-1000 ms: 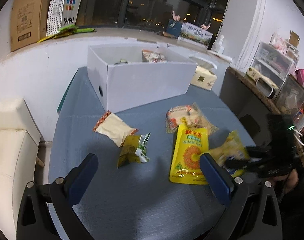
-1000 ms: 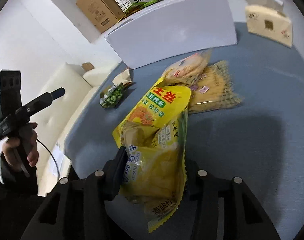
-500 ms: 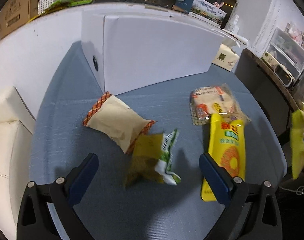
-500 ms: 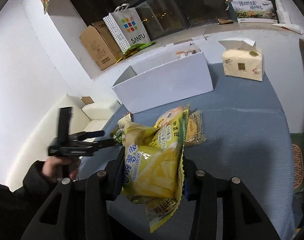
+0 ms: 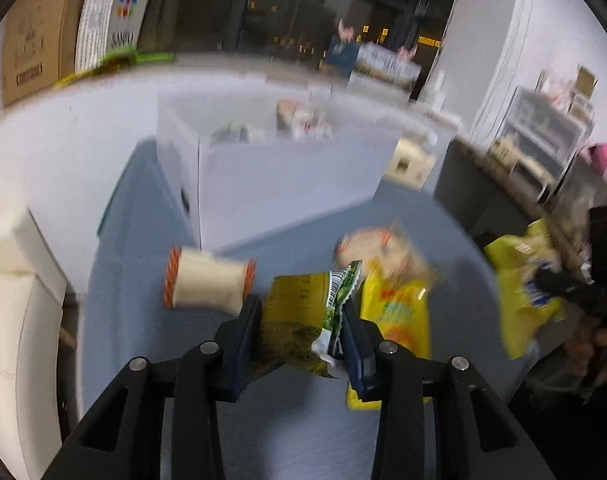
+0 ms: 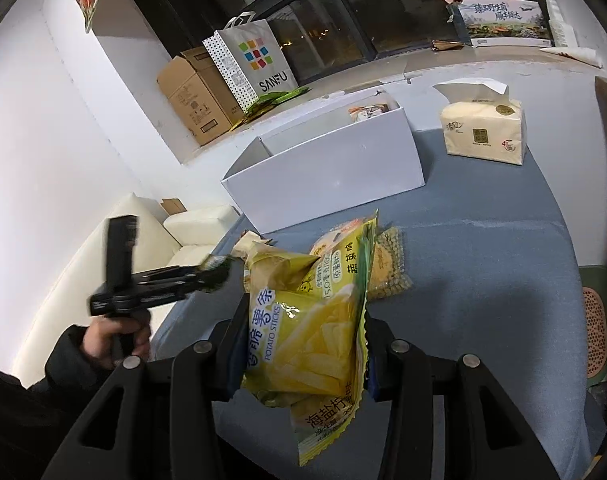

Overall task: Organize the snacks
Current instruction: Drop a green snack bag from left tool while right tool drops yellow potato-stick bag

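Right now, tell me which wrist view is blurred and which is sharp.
Left wrist view: motion-smeared throughout, the white box and loose packets soft, only the left gripper and its green-yellow packet fairly crisp. Right wrist view: sharp, the potato sticks bag print readable, fisheye bending the edges.

Glossy plastic potato-stick bag [image 6: 303, 320] between matt black plastic fingers [image 6: 227, 344], matt white cardboard box [image 6: 331, 176] ahead, woven grey-blue tablecloth [image 6: 483, 280] beneath
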A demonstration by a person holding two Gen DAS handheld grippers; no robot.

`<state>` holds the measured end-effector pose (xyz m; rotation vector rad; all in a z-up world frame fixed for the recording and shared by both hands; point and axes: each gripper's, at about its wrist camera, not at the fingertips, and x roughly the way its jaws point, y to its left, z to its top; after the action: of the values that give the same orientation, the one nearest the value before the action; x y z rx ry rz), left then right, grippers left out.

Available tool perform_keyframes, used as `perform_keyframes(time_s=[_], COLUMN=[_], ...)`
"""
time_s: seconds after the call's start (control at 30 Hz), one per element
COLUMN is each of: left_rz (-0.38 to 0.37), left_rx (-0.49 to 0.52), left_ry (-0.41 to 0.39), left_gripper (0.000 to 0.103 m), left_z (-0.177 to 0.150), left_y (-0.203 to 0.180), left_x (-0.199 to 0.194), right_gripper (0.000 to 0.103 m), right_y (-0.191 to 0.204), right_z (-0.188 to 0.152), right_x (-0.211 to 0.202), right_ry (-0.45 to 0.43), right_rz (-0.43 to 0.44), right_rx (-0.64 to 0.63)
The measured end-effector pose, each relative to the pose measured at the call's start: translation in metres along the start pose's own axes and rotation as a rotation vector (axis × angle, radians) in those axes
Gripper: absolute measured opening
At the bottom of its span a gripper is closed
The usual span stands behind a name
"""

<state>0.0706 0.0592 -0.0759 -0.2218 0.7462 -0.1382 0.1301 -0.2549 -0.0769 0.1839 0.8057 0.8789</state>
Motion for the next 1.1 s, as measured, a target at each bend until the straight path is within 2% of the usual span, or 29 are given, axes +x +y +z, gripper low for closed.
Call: perform_keyframes(time_s=[0.13,0.23,0.37,0.47,0.6,0.77,0.9,0.93,0.97,1.0,1.03,1.07,1.1], left_rz=[-0.018,-0.033,-0.005,0.03,0.066,0.12,0.156,0.155,0.144,0.139,0.139,0.143,0.142], left_rx=[0.03,0.053,0.051,0.036,0.024,0.043,0.065,0.07,0.07,0.066,0.067,0.075,0.076], left_ry=[-0.08,-0.136,-0.188,-0.188,-0.154,-0.111,-0.111,-0.116,-0.108,-0.088,-0.09,-0.115,-0.122], left_gripper=[0.042,0.042,0.042,0.042,0.042,0.043,0.045,0.054,0.08,0.096,0.103,0.103,0.103], left_z=[0.039,0.073,0.129,0.163,0.198,0.22,0.228,0.229,0.23,0.231,0.231,0.229,0.227], left_y=[-0.004,-0.003,0.01,0.024,0.04,0.048,0.047,0.046,0.046,0.045,0.045,0.043,0.041], left_x=[-0.016,-0.02,-0.009,0.011,0.05,0.097,0.111,0.112,0.114,0.115,0.114,0.109,0.105], right_gripper=[0.049,0.049,0.049,0.049,0.049,0.05,0.05,0.051,0.051,0.053,0.063,0.077,0.102], right_y=[0.006,0.017,0.025,0.021,0.006,-0.01,-0.023,-0.027,-0.03,-0.033,-0.036,-0.041,-0.044], right_z=[0.026,0.066,0.125,0.165,0.208,0.237,0.25,0.252,0.253,0.255,0.256,0.256,0.255], right_x=[0.006,0.011,0.023,0.044,0.083,0.119,0.134,0.139,0.142,0.145,0.149,0.151,0.151], right_ry=[-0.027,-0.073,-0.143,-0.155,-0.13,-0.104,-0.081,-0.071,-0.066,-0.06,-0.051,-0.036,-0.037], right_rz=[0.029,0.037,0.041,0.049,-0.002,-0.074,-0.094,-0.096,-0.097,-0.096,-0.095,-0.093,-0.094], right_rx=[-0.008,-0.054,-0.091,-0.072,-0.038,-0.076,-0.066,-0.056,-0.042,-0.032,-0.017,0.008,0.025])
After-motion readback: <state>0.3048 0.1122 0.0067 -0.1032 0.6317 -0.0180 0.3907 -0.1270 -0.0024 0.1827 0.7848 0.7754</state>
